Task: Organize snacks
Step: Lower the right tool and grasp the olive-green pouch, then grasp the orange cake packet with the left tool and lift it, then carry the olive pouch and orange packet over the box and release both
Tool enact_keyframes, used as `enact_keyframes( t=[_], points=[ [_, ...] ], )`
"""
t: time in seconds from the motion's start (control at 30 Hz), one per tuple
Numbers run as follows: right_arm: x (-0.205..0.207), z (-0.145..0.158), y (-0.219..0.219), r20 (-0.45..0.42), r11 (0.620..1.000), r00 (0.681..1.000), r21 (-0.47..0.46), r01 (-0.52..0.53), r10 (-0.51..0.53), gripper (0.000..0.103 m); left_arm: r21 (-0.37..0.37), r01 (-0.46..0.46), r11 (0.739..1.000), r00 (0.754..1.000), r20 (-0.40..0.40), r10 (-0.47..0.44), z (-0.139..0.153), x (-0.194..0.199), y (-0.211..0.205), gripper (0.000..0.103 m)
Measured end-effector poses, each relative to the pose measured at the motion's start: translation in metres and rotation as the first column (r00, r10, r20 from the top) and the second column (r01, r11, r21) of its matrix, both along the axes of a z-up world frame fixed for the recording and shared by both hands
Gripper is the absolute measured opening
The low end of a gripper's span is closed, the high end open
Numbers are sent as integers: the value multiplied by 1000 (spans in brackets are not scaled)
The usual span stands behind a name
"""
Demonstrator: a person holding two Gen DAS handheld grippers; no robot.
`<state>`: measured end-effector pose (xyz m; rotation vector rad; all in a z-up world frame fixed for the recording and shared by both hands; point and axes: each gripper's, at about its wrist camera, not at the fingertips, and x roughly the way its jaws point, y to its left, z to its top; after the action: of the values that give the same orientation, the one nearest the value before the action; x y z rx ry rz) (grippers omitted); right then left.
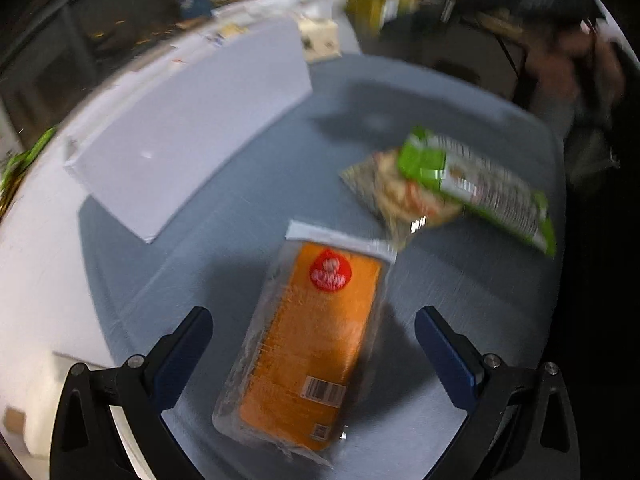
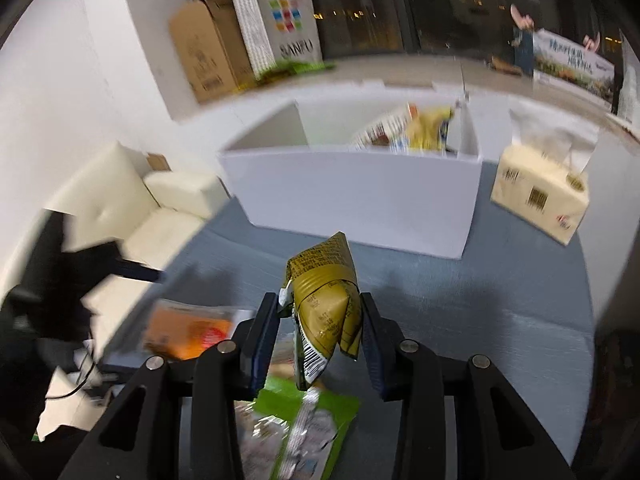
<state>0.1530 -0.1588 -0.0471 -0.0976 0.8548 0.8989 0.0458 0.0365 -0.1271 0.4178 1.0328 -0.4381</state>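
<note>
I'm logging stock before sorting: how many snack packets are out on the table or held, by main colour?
Orange: 1, the orange packet between the open left hand-held gripper fingers.
Green: 1, the green packet.
Pale patterned: 1, the pale packet under it.
Gold: 1, the gold packet in the right hand-held gripper.
Total: 4

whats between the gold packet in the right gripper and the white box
Only bare blue-grey tabletop between gold packet and white box, per the right wrist view.
</note>
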Motion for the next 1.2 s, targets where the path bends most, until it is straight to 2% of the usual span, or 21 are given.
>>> enact_keyframes(
  t=[0.2, 0.33, 0.4, 0.47, 0.5, 0.57, 0.7, 0.77, 0.83, 0.9, 0.93, 1.07, 1.17, 1.2],
  points=[
    [-26, 26, -22, 28, 999, 1000, 48, -4, 2, 43, -5, 46, 999, 995, -85, -46, -22, 20, 9, 103],
    [-31, 30, -30, 28, 999, 1000, 48, -2, 0, 43, -115, 40, 993, 990, -129, -55, -25, 31, 25, 103],
    [-33, 29, -33, 23, 999, 1000, 51, -1, 0, 43, -118, 55, 991, 992, -103, -67, -26, 29, 28, 103],
    [-31, 26, -33, 16, 998, 1000, 55, -3, 2, 43, -135, 33, 990, 995, -85, -45, -24, 26, 34, 92],
    [-30, 25, -33, 11, 998, 1000, 58, -3, 3, 43, -147, 21, 989, 997, -72, -32, -20, 23, 36, 61],
    [-29, 21, -31, 0, 998, 1000, 63, -7, 7, 43, -272, -67, 960, 994, -105, 40, -10, 24, 51, 59],
    [-29, 16, -24, -11, 998, 1000, 66, -22, 23, 43, -286, -136, 948, 990, -70, 121, -5, 10, 55, 58],
    [-28, 16, -21, -15, 997, 999, 71, -30, 31, 43, -349, -193, 917, 981, -32, 194, 9, 0, 57, 58],
    [-26, 18, -15, -5, 997, 999, 70, -36, 36, 43, -407, -248, 879, 959, 21, 281, 30, -3, 62, 59],
    [-22, 21, -8, -2, 996, 999, 78, -38, 38, 43, -474, -290, 831, 930, 64, 361, 52, -3, 67, 59],
    [-19, 23, -5, 6, 996, 999, 77, -38, 38, 43, -526, -318, 789, 904, 82, 419, 70, 1, 74, 59],
    [11, 39, 15, 20, 996, 1000, 92, -14, 12, 43, -633, -341, 695, 839, 129, 528, 122, 27, 85, 59],
    [42, 53, 34, 48, 996, 999, 87, 11, -15, 43, -648, -359, 672, 798, 160, 580, 152, 62, 95, 59],
    [53, 56, 42, 52, 996, 998, 88, 15, -20, 43, -663, -369, 651, 786, 151, 599, 159, 77, 100, 59]
  ],
)
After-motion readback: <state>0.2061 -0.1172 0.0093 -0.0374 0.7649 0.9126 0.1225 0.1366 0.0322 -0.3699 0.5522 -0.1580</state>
